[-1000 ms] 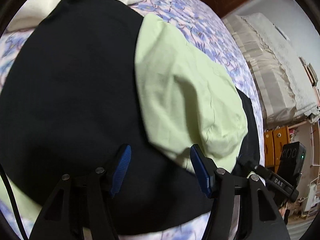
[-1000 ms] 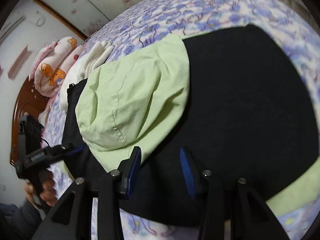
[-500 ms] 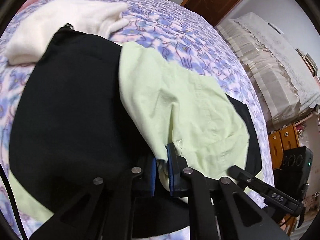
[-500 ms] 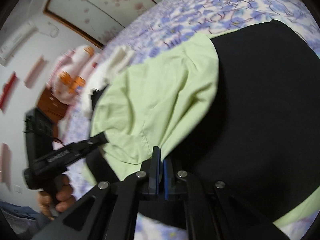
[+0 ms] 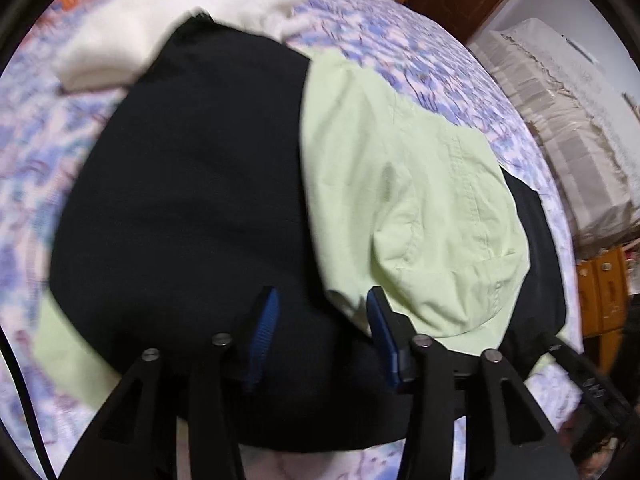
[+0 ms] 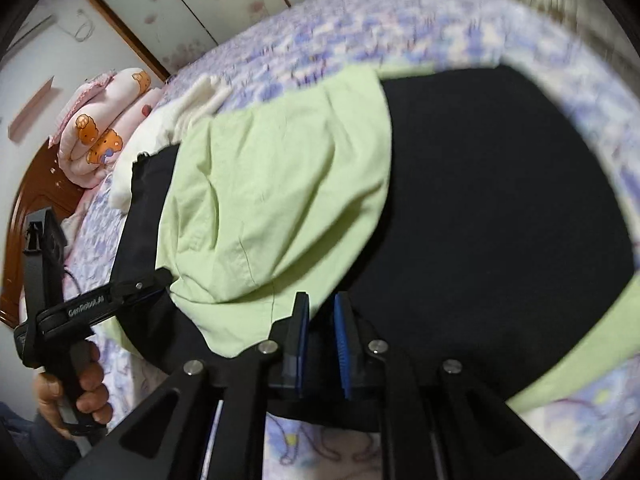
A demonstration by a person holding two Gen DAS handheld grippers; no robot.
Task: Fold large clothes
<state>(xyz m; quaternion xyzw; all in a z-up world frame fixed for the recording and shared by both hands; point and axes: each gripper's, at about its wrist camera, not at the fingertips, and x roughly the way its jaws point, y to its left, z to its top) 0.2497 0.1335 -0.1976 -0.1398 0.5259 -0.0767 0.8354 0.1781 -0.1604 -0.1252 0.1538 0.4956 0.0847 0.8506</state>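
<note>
green flap [image 5: 408, 200] edge between parted left hand-held gripper [image 5: 322, 312]

My left black two-finger gripper with blue ribbed pads [image 5: 322, 334]: jaws spread wide, nothing between them. My right black gripper with blue pads [image 6: 321, 344]: jaws parted by a narrow gap, gripping nothing. From the right wrist view, my bare left hand [image 6: 74, 394] wraps the left gripper's handle, far left.

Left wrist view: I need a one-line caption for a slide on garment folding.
Open left gripper above a black garment partly covered by a light green flap on a floral bedspread.
</note>
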